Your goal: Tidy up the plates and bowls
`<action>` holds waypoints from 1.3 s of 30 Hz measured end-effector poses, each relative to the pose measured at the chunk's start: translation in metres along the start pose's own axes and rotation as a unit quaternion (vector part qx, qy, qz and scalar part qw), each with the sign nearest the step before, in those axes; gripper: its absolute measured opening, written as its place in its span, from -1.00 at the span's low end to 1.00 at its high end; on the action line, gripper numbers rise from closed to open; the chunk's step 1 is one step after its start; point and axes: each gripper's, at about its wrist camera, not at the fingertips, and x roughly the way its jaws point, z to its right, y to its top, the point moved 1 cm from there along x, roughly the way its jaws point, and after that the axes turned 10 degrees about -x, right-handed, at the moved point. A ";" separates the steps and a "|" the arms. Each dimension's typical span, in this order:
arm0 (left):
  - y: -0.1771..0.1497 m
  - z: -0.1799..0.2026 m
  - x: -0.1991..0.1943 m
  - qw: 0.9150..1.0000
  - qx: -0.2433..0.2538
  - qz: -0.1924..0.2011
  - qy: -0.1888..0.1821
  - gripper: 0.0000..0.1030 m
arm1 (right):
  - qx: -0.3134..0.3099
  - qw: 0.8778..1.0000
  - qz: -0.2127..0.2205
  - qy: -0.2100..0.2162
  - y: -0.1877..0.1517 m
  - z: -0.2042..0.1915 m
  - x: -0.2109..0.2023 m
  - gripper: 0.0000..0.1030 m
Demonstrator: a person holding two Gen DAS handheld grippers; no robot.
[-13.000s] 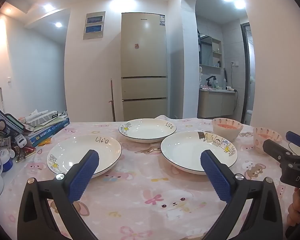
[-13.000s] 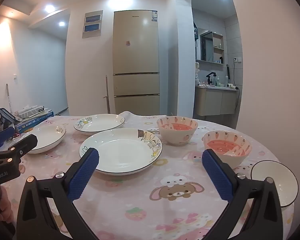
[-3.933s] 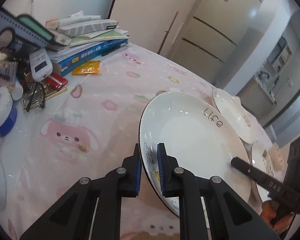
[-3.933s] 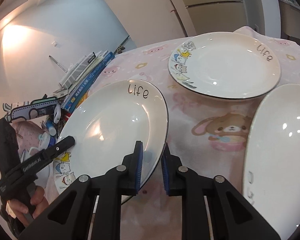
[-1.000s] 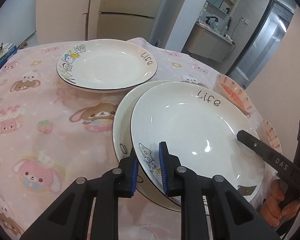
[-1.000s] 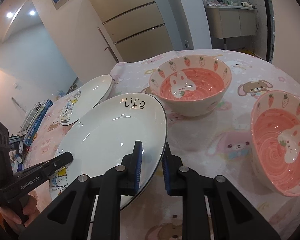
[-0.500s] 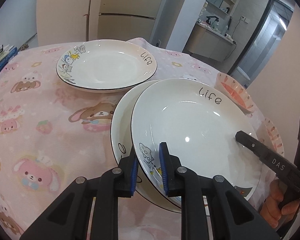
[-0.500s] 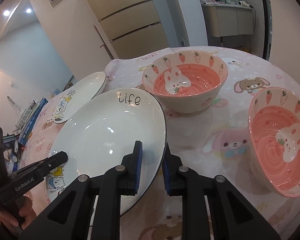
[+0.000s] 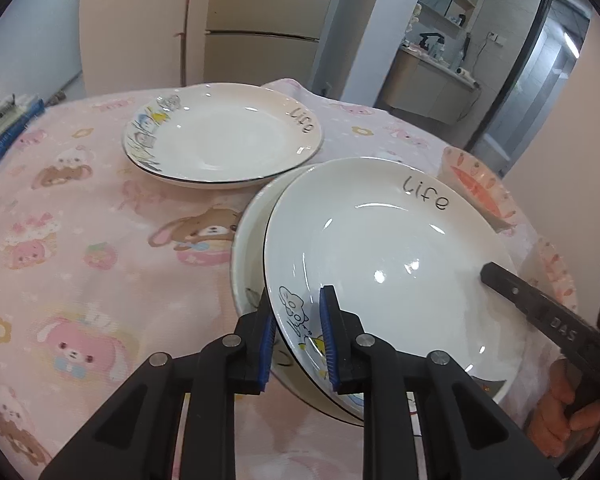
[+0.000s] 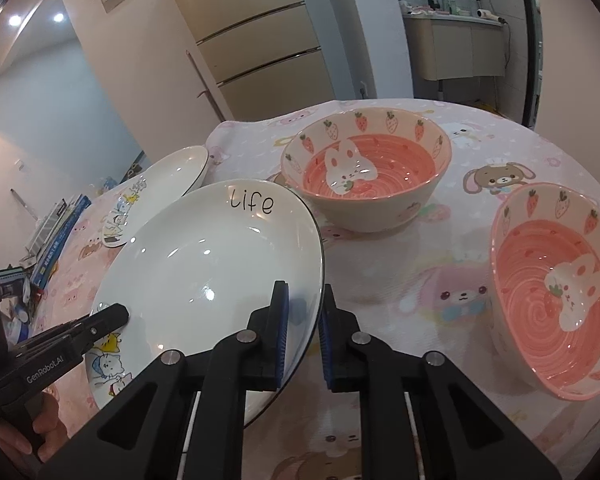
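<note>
White glazed ceramic filled the lower centre of both views: a deep plate [image 9: 384, 264] lettered "life" was held by both grippers at once. The left gripper [image 9: 298, 340] was clamped on its near rim at the bottom centre of the left wrist view, blue pads on either side of the cartoon decoration, while the right gripper [image 10: 302, 332] pinched the opposite rim at the lower middle of the right wrist view. The held plate sat over a second plate [image 9: 250, 248], whose edge showed as a crescent at its left; whether the two were touching could not be judged from these angles. A third plate [image 9: 224, 136] lay on the pink cartoon-printed surface [image 9: 80, 240] in the upper centre of the left view, apart from the pair. In the right wrist view, a pink bowl with strawberries and a rabbit [image 10: 366, 172] stood above centre, just beyond the held plate's rim, and a matching bowl [image 10: 556, 292] sat at the right edge. Stacked books [image 10: 58, 232] lay at the left edge.
</note>
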 end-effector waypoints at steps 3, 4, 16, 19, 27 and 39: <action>0.002 -0.004 -0.001 1.000 -0.002 0.002 -0.005 -0.56 | 0.025 0.999 -0.009 0.032 -0.002 0.005 0.005 -0.64; 0.003 -0.005 -0.001 1.000 -0.004 0.000 -0.009 -0.56 | 0.023 0.999 -0.009 0.032 -0.001 0.005 0.005 -0.64; 0.005 -0.008 -0.003 1.000 -0.017 -0.005 -0.013 -0.54 | 0.007 1.000 -0.009 0.026 -0.002 -0.002 0.007 -0.63; 0.007 -0.010 -0.005 1.000 -0.026 -0.006 -0.017 -0.50 | 0.007 1.000 -0.012 0.024 -0.002 -0.002 0.007 -0.64; 0.012 -0.020 -0.010 0.995 -0.072 -0.023 -0.073 -0.20 | -0.007 1.000 -0.013 0.014 -0.002 -0.006 0.011 -0.64; 0.017 -0.014 -0.033 0.997 -0.043 0.018 -0.057 0.06 | -0.004 1.000 -0.018 0.015 -0.004 -0.005 0.017 -0.66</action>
